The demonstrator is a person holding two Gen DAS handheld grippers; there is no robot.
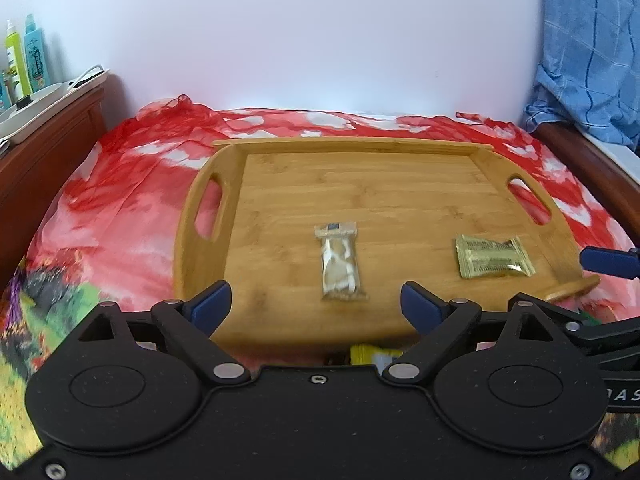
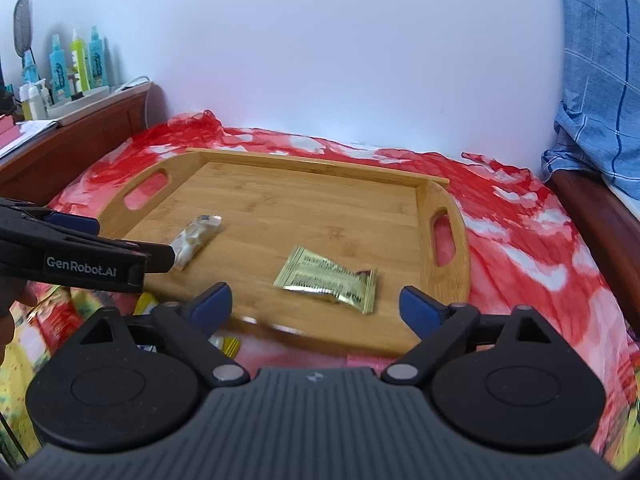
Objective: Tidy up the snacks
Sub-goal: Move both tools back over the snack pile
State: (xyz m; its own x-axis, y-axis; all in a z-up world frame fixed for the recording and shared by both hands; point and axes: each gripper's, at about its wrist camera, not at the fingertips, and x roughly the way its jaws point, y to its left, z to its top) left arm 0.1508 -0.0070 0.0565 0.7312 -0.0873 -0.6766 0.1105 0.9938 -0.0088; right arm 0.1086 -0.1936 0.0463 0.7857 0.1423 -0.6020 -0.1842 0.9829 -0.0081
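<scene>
A bamboo tray with two handle slots lies on a red and white cloth. On it rest a clear packet of pale snacks and a gold foil packet. My left gripper stands open over the tray's near edge, just short of the clear packet, with nothing between its fingers. My right gripper is open too, close in front of the gold packet and not touching it. More snack packets peek out below the tray's near rim.
A wooden bed frame borders the cloth on both sides. Bottles stand on a shelf at the far left. A blue checked cloth hangs at the right. A white wall rises behind.
</scene>
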